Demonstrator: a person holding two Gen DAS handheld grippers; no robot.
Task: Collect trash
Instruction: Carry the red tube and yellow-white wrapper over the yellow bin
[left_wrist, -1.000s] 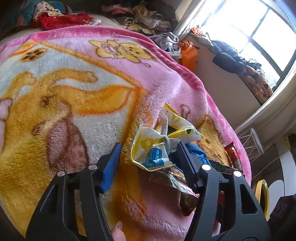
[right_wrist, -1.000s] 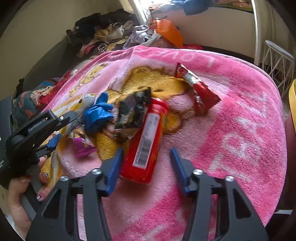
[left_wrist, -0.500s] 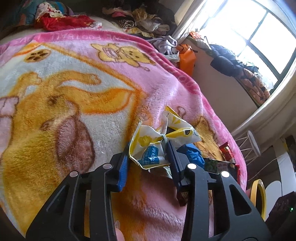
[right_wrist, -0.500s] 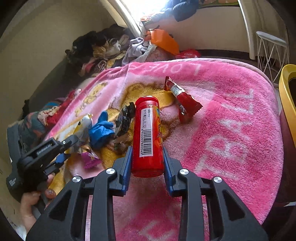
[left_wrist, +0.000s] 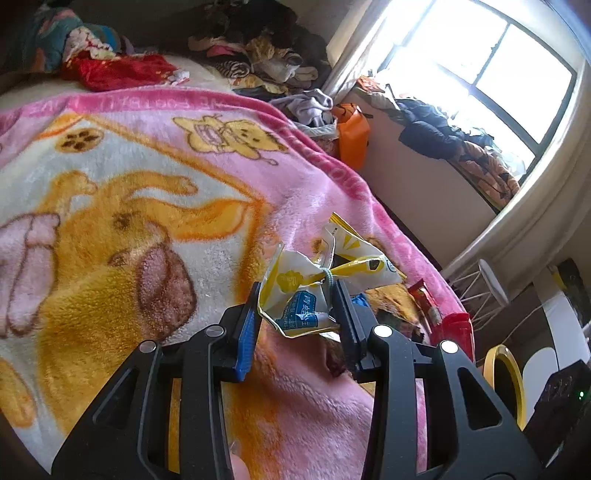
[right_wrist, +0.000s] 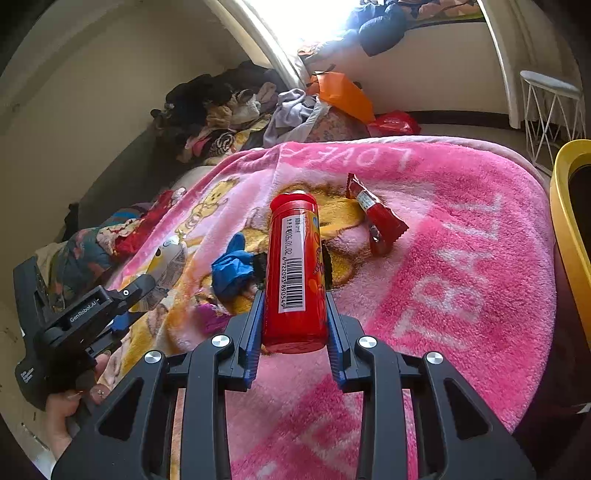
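My left gripper (left_wrist: 297, 308) is shut on a crumpled yellow and white wrapper (left_wrist: 314, 284), lifted a little above the pink cartoon blanket (left_wrist: 147, 192). In the right wrist view my right gripper (right_wrist: 294, 314) is shut on a red canister (right_wrist: 293, 266) with a barcode label, held clear of the blanket (right_wrist: 461, 258). Left lying on the bed are a red snack wrapper (right_wrist: 376, 218), a crumpled blue piece (right_wrist: 231, 269), a dark wrapper mostly hidden behind the canister, and a purple scrap (right_wrist: 210, 317). The left gripper (right_wrist: 129, 295) and the hand holding it show at the lower left.
A yellow-rimmed bin (right_wrist: 569, 221) stands at the bed's right edge; its rim (left_wrist: 504, 384) also shows in the left wrist view. Piled clothes (right_wrist: 221, 110) and an orange bag (right_wrist: 343, 96) lie beyond the bed. A white wire stool (right_wrist: 550, 107) stands by the wall.
Both grippers closed, the left on the yellow wrapper and the right on the red canister. Both then rose off the blanket with their loads, and the canister swung upright between the fingers.
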